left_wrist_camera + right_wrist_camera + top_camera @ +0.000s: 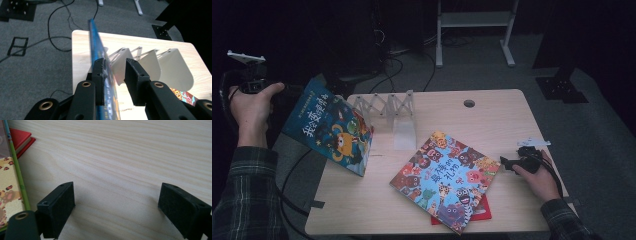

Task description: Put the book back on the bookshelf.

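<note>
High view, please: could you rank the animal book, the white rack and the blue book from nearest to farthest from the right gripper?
1. Animal book, flat just left of the right gripper.
2. White rack, standing at the table's far edge.
3. Blue book, tilted at the table's left edge.

Each forearm wears a dark plaid flannel sleeve, buttoned close at the wrist. The left gripper [115, 72] has matte black jaws with brass-ringed pivot holes and small screw holes in its blocky pads; a pale three-cornered plate sits on top and a black cable trails below. The right gripper [117, 207] has the same square black pads and one brass eyelet.
</note>
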A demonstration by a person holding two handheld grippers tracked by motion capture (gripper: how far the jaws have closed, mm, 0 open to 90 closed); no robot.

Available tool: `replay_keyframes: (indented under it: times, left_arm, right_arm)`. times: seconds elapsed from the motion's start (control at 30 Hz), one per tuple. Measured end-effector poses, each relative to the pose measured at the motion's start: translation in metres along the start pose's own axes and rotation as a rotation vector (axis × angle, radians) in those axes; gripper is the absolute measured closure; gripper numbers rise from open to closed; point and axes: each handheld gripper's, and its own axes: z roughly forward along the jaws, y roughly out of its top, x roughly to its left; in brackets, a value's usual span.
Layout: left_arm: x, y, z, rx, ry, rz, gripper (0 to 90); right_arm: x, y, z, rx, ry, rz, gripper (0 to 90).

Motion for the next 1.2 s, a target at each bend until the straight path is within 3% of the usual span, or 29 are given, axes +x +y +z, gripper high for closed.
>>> replay_keyframes:
  times: [0.5,0.8,1.2]
  left_arm:
    - [-0.047,-0.024,0.018,0.018,-0.073,0.114,60.5]
    - [-0.076,-0.052,0.045,0.055,-0.121,0.198,52.7]
    - [-0.097,-0.090,0.077,0.093,-0.173,0.269,41.8]
  right_arm:
    - [0.000,0.000,0.000,0.000,0.000,0.000,12.4]
    - [0.000,0.000,0.000,0.000,-0.002,0.003,12.5]
    - [0.000,0.000,0.000,0.000,-0.003,0.004,12.4]
